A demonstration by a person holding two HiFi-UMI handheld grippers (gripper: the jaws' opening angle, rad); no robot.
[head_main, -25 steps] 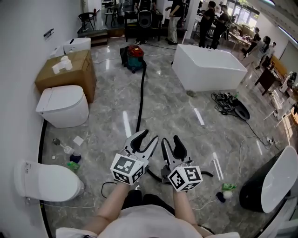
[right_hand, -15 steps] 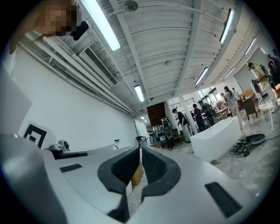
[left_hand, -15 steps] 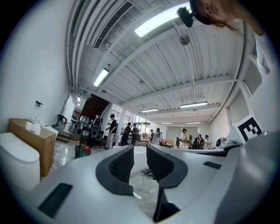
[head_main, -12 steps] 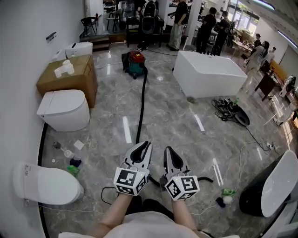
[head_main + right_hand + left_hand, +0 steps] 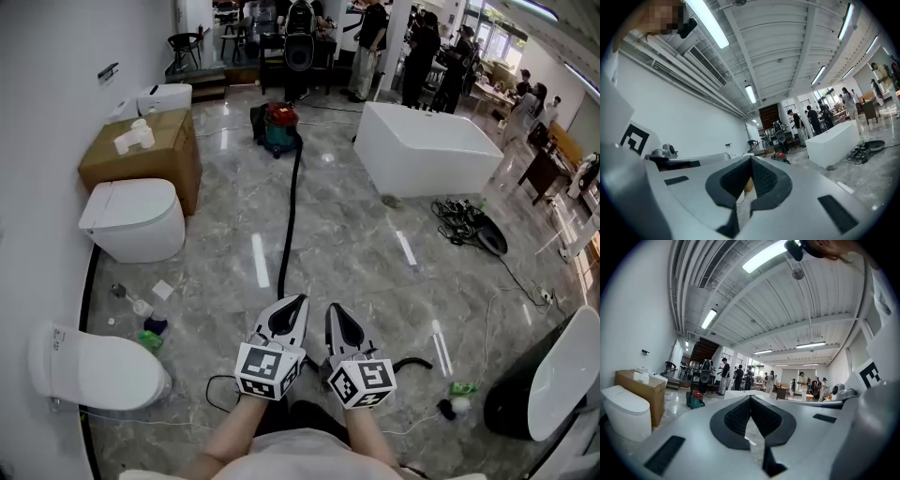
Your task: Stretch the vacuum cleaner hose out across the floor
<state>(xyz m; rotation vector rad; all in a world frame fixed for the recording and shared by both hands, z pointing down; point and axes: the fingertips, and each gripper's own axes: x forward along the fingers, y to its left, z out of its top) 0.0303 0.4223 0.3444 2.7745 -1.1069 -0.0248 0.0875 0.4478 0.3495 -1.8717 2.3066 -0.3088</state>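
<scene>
Hose (image 5: 291, 216) just ahead of left hand-held gripper (image 5: 301, 299)

Black hose (image 5: 292, 202) lies near-straight on the grey marble floor (image 5: 356, 248), one end at the red-teal vacuum cleaner (image 5: 279, 127), the other well away from it.

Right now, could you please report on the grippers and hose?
Left gripper, right gripper: just closed, both empty. Hose runs straight from vacuum cleaner, not held. Nothing across it.
</scene>
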